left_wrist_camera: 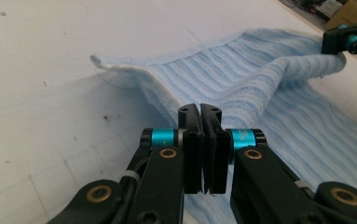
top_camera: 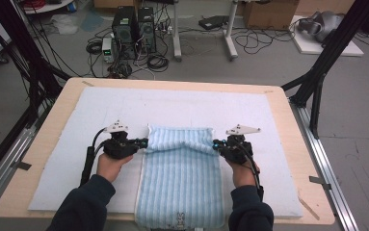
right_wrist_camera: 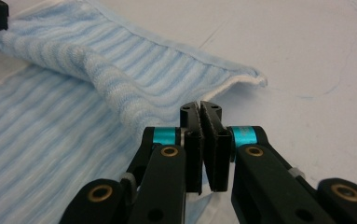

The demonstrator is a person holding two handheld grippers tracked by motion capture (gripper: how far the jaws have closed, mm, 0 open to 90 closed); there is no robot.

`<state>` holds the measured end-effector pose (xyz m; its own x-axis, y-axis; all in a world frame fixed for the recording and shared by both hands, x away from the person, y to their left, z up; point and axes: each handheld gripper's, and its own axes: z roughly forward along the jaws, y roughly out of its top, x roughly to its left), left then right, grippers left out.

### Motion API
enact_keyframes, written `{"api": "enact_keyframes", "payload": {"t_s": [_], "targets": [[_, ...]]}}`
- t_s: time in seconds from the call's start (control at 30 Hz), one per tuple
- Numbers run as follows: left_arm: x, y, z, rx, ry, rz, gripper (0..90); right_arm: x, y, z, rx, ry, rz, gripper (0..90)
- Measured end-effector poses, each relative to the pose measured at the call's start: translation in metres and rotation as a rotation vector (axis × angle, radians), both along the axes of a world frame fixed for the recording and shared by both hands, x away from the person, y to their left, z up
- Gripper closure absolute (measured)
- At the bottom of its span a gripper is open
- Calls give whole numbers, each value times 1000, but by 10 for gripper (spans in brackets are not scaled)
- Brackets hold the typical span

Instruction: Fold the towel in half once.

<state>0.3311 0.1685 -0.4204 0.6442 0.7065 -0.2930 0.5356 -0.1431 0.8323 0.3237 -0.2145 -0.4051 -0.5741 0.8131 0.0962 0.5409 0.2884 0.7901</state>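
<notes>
Blue-striped terry towel (top_camera: 181, 180) lies lengthwise on the white mat (top_camera: 66, 159) of the table (top_camera: 37, 139), its near end hanging over the edge at 6 o'clock. Left gripper (top_camera: 144, 143) at 9 o'clock and right gripper (top_camera: 216, 143) at 3 o'clock are each clenched on a side edge of the cloth, carrying its far end over toward the person, so the fold looks about half done; the doubled part must yet be laid down and released. From above the raised fold reads as a flat band, while the left gripper view shows it sagging between the grips, a loose corner (left_wrist_camera: 96, 60) at 11 o'clock. Whether the pinch takes one layer or two I cannot tell.
</notes>
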Motion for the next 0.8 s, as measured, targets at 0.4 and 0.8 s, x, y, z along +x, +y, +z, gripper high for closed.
{"api": "enact_keyframes", "payload": {"t_s": [0.4, 0.8], "targets": [[-45, 6, -14, 5, 4, -52, 871, -45, 0, -4, -22, -41, 51, 874], [-54, 16, -22, 5, 42, -21, 534, -70, -8, -23, -33, 6, 30, 685]]}}
